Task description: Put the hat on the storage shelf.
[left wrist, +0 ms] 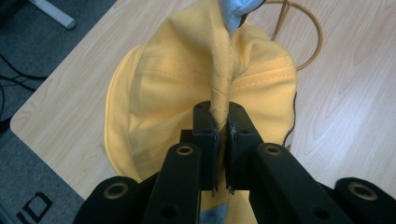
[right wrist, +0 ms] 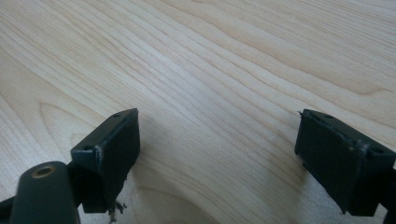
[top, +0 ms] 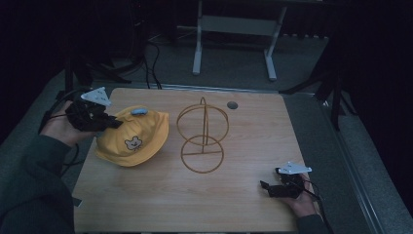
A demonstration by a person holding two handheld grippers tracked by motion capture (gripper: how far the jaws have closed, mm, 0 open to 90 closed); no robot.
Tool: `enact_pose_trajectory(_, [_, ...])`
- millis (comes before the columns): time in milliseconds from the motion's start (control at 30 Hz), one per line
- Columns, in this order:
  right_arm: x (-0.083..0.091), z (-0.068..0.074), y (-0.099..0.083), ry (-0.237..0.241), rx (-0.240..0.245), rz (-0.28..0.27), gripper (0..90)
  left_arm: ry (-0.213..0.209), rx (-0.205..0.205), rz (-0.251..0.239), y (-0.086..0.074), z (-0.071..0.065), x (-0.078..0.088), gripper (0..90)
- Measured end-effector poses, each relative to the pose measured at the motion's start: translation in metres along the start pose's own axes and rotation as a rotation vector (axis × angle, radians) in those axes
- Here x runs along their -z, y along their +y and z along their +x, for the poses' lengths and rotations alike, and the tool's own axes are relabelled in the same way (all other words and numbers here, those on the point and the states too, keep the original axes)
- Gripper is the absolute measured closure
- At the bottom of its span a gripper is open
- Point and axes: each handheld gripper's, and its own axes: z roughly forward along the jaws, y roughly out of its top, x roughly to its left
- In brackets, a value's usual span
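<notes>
High view first: the yellow hat [top: 132, 140] sits on the left part of the desk [top: 234, 204], bear patch facing up, a small blue tab [top: 139, 111] at its far edge. The left claw [top: 113, 123] has it by the near-left side, and in the left gripper view those jaws are clamped tight on a pinched ridge of yellow cloth [left wrist: 219, 100], fabric bunched up between the pads. So that's a firm hold, and the hat looks about to leave the desk, though most of it is down on the wood for now.

Just beside it to the right stands the gold wire stand [top: 203, 136], two hoops on a stem, apart from the hat. That looks like the target: I'd judge the step in hand as lifting the hat to hang it there. Next move calls for raising it clear, carrying it right, and lowering it over the top hoop.

Right claw [top: 271, 187] rests at the near-right, jaws wide apart over bare wood [right wrist: 215, 70], holding nothing.
</notes>
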Motion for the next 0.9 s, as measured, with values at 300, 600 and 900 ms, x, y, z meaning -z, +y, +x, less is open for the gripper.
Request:
enact_pose_trajectory(300, [0.0, 0.0, 0.0, 0.0, 0.001, 0.001, 13.9, -0.002, 0.007, -0.036, 0.002, 0.003, 0.009, 84.7])
enact_pose_trajectory(600, [0.0, 0.0, 0.0, 0.0, 0.002, 0.002, 13.9, -0.006, 0.007, -0.058, 0.006, 0.005, 0.015, 84.7])
enact_pose_trajectory(900, [0.0, 0.0, 0.0, 0.0, 0.001, 0.002, 13.9, 0.003, 0.011, -0.103, 0.009, 0.007, 0.024, 84.7])
